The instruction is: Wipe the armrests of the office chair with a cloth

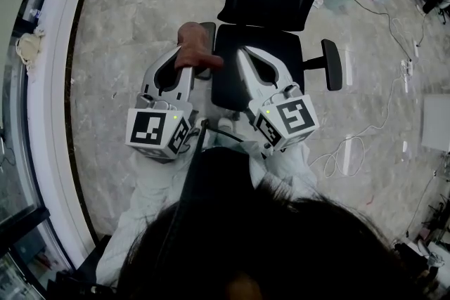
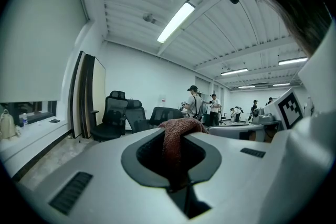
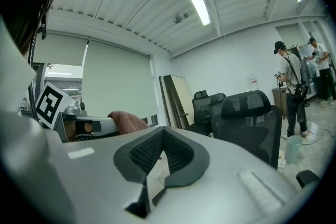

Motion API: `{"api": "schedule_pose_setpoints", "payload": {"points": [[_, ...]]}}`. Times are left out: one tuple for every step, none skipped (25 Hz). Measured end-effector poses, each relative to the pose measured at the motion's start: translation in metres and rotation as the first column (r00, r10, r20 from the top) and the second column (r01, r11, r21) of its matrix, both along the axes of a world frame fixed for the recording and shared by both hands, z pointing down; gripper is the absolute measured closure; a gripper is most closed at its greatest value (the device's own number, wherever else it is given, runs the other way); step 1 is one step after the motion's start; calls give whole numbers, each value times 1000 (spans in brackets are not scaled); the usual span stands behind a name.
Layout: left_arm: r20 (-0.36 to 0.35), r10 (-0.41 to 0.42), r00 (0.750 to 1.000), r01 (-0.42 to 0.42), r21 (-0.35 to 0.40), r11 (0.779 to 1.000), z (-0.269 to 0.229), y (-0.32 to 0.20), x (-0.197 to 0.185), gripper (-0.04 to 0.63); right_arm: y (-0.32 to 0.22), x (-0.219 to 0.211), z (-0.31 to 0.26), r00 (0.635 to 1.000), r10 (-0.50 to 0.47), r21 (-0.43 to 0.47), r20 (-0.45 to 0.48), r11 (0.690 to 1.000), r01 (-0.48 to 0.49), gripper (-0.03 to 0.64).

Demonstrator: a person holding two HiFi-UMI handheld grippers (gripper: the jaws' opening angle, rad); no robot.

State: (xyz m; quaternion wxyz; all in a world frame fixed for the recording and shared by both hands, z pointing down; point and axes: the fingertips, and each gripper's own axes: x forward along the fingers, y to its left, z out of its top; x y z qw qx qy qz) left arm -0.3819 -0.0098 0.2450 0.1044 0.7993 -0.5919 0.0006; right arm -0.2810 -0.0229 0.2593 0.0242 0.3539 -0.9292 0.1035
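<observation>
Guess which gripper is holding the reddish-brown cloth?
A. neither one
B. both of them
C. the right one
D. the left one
D: the cloth is pinched in the left gripper, while the right gripper has nothing between its jaws.

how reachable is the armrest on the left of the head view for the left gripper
Probably yes. The left gripper, shut on the cloth, hangs right above that armrest, and nothing shows between them. Whether the cloth already touches it cannot be told.
</observation>
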Motion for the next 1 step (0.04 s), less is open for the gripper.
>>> {"api": "schedule_pose_setpoints", "payload": {"points": [[1,0,1000,0,-1,1000,1,-1,0,566,-1,0,1,1000,0,-1,0,1000,0,617]]}}
